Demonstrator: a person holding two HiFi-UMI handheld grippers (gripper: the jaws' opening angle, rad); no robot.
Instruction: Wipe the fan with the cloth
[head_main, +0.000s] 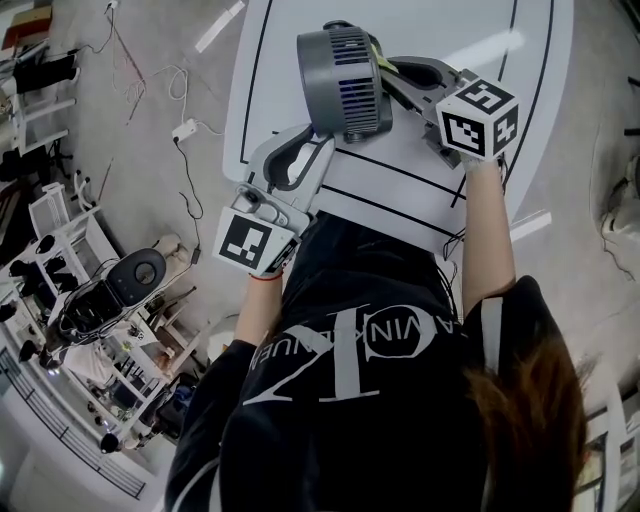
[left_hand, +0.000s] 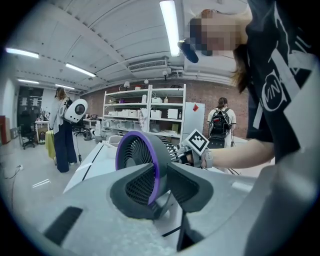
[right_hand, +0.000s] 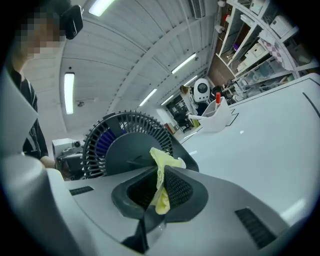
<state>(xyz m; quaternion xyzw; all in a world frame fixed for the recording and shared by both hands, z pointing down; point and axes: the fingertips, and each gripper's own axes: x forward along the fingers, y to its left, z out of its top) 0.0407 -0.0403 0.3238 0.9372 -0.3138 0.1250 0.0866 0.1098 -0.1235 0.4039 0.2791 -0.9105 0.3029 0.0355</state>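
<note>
The left gripper (left_hand: 159, 176) is clamping the fan (head_main: 345, 80) by its purple front rim, while the right gripper (right_hand: 161, 175) is pinching the yellow cloth (right_hand: 163, 159) at the fan's rear grille, possibly touching it.

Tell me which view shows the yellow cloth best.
The right gripper view: the cloth is pinched in the right gripper, close up, before the fan. The head view shows only a yellow sliver beside the fan; the left gripper view shows none of it.

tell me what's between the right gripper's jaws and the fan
the yellow cloth, pinched in those jaws and poking up toward the fan's back grille, seen in the right gripper view
</note>
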